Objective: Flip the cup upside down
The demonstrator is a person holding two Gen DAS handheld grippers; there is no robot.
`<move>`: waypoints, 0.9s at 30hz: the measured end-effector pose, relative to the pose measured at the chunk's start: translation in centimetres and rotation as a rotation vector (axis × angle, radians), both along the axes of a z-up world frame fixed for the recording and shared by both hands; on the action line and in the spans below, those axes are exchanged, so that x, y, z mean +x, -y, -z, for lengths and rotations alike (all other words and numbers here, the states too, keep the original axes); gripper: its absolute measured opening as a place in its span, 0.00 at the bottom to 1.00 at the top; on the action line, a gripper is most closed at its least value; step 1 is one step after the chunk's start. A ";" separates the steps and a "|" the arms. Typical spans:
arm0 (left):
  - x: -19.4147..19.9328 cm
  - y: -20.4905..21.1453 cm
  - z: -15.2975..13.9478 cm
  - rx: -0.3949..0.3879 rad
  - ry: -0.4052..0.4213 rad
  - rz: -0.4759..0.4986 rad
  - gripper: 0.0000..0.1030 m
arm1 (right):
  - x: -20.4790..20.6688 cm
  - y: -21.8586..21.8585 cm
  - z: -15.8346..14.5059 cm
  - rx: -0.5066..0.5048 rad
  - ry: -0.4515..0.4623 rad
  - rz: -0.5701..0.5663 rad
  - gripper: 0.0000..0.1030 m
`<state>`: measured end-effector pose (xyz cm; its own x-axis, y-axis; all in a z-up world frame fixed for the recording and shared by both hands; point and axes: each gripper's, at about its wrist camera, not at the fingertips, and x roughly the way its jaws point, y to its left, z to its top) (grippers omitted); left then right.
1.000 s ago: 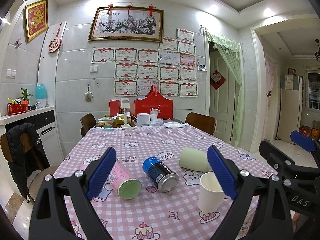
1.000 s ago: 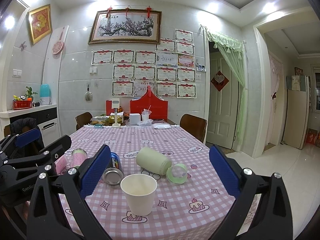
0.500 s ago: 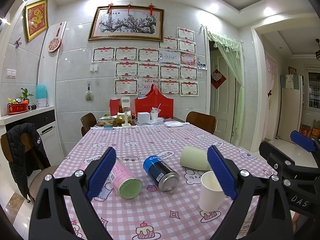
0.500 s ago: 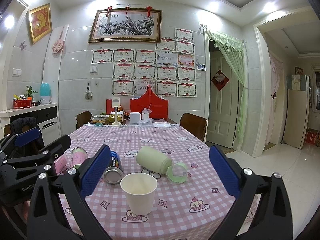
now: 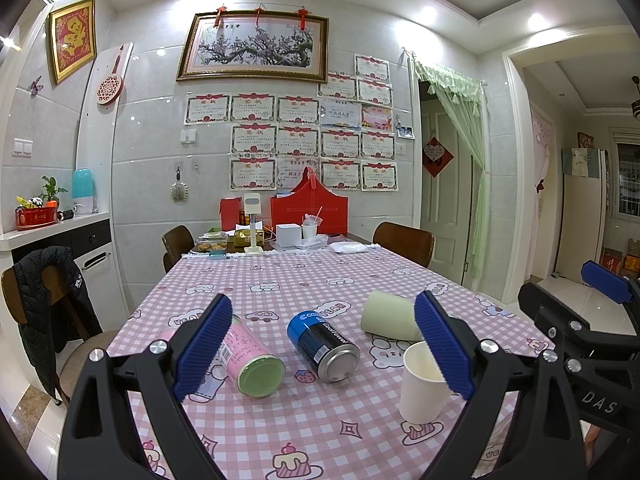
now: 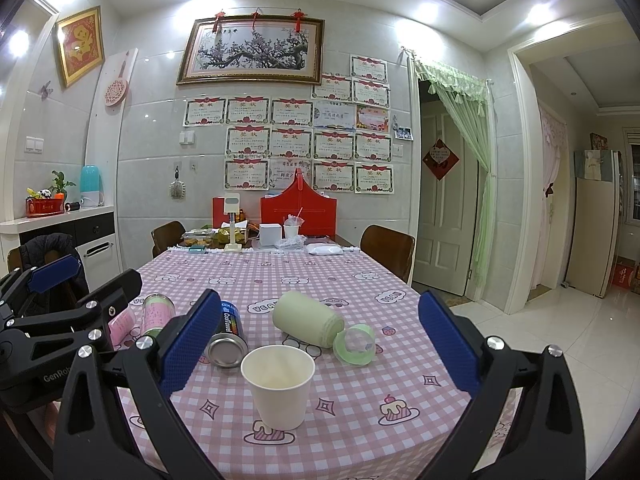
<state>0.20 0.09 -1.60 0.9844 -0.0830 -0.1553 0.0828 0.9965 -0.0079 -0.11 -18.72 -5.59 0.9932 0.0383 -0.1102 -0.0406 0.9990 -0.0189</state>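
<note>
A white paper cup (image 6: 278,386) stands upright, mouth up, on the pink checked tablecloth (image 6: 360,412) near its front edge. My right gripper (image 6: 318,344) is open and empty, held just short of the cup with the cup between its blue pads. In the left wrist view the cup (image 5: 423,383) is at the right, partly behind my right pad. My left gripper (image 5: 322,346) is open and empty, held above the table's front, left of the cup.
Lying on the cloth behind the cup: a blue can (image 6: 229,338), a pink can with a green end (image 5: 250,360) and a pale green bottle (image 6: 308,318) with its cap (image 6: 355,344) off beside it. Boxes and clutter stand at the table's far end. Chairs flank the table.
Both grippers stay open and nearly still. The views have shifted only slightly.
</note>
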 end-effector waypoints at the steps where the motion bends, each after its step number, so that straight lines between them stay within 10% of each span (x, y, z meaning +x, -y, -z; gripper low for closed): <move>1: 0.0 0.0 0.0 0.000 0.000 0.000 0.88 | 0.0 0.0 -0.1 0.000 0.000 0.000 0.92; 27: -0.6 -1.6 0.1 0.020 0.004 -0.017 0.88 | 0.3 -0.1 -0.1 -0.001 -0.005 0.000 0.92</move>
<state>-0.38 1.72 -1.72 0.9863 -0.0634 -0.1524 0.0660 0.9977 0.0122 0.16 -18.63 -5.51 0.9926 0.0381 -0.1154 -0.0406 0.9990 -0.0193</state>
